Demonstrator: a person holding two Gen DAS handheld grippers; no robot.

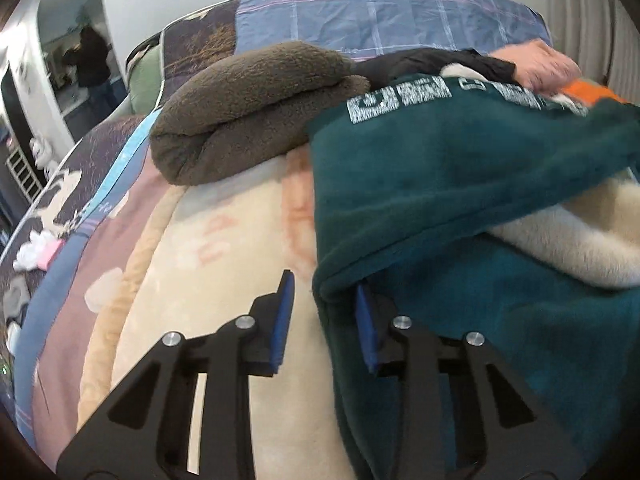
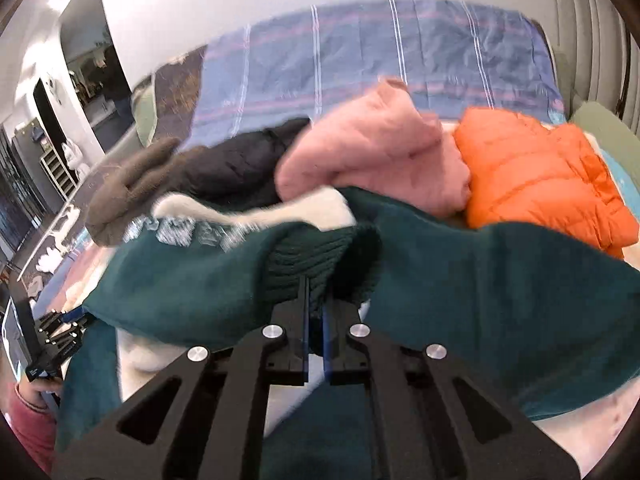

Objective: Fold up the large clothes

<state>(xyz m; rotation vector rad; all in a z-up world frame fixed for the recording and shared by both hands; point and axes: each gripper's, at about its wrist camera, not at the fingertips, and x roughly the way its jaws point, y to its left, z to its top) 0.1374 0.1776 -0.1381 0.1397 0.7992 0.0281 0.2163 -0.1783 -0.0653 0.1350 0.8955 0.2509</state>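
A dark green fleece sweatshirt (image 1: 460,168) with white lettering and a cream lining lies across the bed, partly lifted. My left gripper (image 1: 325,283) stands at its left edge. That edge sits between the blue pads, the right pad (image 1: 365,320) is tucked under the fold, and the left pad (image 1: 285,312) stands clear of the cloth. In the right wrist view, my right gripper (image 2: 316,290) is shut on the ribbed cuff (image 2: 320,256) of the green sweatshirt (image 2: 500,280) and holds it up. The left gripper (image 2: 56,336) shows at the lower left, held by a hand in a red sleeve.
A folded brown fleece (image 1: 248,108), a black garment (image 1: 432,62), a pink top (image 2: 380,152) and an orange puffer jacket (image 2: 536,176) lie behind the sweatshirt. A cream blanket (image 1: 224,264) and a blue plaid sheet (image 1: 380,16) cover the bed. A person (image 1: 94,60) stands in the far doorway.
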